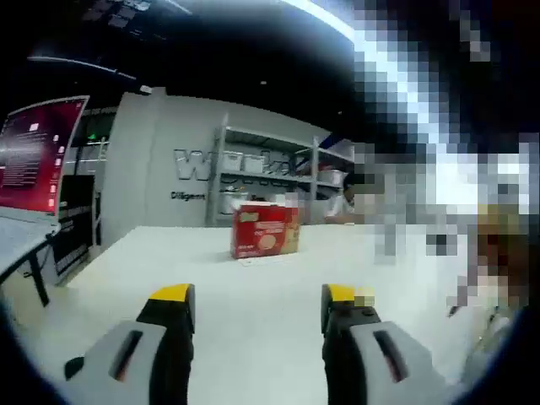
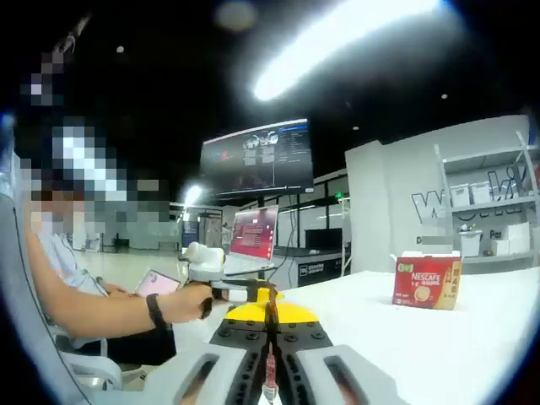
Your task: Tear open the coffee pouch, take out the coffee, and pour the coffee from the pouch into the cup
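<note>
One white table (image 1: pixel 253 287) carries the red coffee box (image 1: pixel 265 229) far ahead. Left gripper (image 1: pixel 257 305) gapes, released, box straight beyond it. Right gripper (image 2: pixel 270 325) is clenched on a thin red strip (image 2: pixel 270 371), probably the pouch, box far right.

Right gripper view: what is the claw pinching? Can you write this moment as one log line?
right claw: shut on thin red strip, likely coffee pouch | left claw: open, holding nothing | Nescafe box: upright on white table | cup: unseen
</note>
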`<act>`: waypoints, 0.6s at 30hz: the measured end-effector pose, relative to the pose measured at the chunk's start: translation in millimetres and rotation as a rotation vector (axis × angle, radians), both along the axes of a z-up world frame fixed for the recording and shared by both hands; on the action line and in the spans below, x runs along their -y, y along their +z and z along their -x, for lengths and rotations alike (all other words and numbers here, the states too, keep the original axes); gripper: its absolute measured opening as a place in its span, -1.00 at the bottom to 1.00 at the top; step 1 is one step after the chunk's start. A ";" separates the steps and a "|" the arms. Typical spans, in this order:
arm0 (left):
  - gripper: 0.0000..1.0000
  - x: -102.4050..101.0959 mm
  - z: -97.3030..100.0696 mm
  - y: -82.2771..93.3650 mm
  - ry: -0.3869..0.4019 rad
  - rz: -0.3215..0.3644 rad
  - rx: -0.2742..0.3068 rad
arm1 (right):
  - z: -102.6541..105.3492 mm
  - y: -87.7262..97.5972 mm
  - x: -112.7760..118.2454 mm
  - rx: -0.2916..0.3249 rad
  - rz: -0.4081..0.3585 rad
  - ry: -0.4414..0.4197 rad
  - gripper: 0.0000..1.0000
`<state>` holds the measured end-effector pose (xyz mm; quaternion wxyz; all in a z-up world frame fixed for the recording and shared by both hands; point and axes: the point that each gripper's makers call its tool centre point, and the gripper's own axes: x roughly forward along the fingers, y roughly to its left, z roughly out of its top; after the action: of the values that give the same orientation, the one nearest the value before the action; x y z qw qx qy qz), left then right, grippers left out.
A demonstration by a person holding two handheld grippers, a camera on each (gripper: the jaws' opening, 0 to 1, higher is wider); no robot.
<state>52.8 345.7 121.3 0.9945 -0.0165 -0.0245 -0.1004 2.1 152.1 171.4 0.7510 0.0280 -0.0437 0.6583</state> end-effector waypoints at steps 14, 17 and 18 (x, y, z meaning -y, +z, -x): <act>-0.81 218.8 92.6 -21.2 -0.863 0.115 -0.025 | 44.6 -10.2 15.5 -0.030 0.088 0.320 -0.98; -0.77 224.0 96.8 -21.3 -0.911 0.141 -0.023 | 41.4 -9.9 23.3 -0.061 0.073 0.321 -0.97; -0.67 225.2 97.4 -21.4 -0.914 0.139 -0.022 | 39.5 -10.6 24.8 -0.064 0.076 0.317 -0.97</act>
<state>-44.6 120.5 100.0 0.8449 -0.0935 -0.0110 -0.5266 -37.4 127.3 160.7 0.6392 0.0269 0.0102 0.7685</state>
